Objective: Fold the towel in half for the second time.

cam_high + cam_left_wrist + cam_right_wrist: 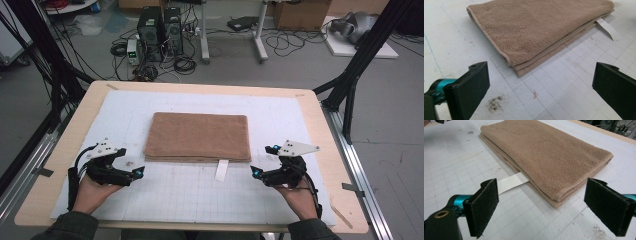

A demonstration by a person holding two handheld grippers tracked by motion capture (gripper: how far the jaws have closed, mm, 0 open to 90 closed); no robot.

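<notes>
We have the brown towel [198,136] lying folded flat on the white gridded mat [175,195], and both grippers sit just short of its near edge, one off each near corner. The left gripper [134,175] has its jaws spread wide with nothing between them; in the left gripper view the towel's folded corner lies ahead of the fingers [471,87], apart from them. The right gripper [257,173] likewise stands released, and in the right gripper view the other near corner lies just beyond its fingers [484,205], untouched.

We judge the hands are set like this because each faces its own corner, so a matched pinch on both ends of the near edge would lift or turn the cloth evenly (the stacked layers show along that edge, so it looks like the open side of the fold).

The towel's long axis runs across the table, from our left fingers toward our right ones, its short side pointing away from us. A white label [221,170] sticks out from the near edge, nearer the right fingers than the left.
</notes>
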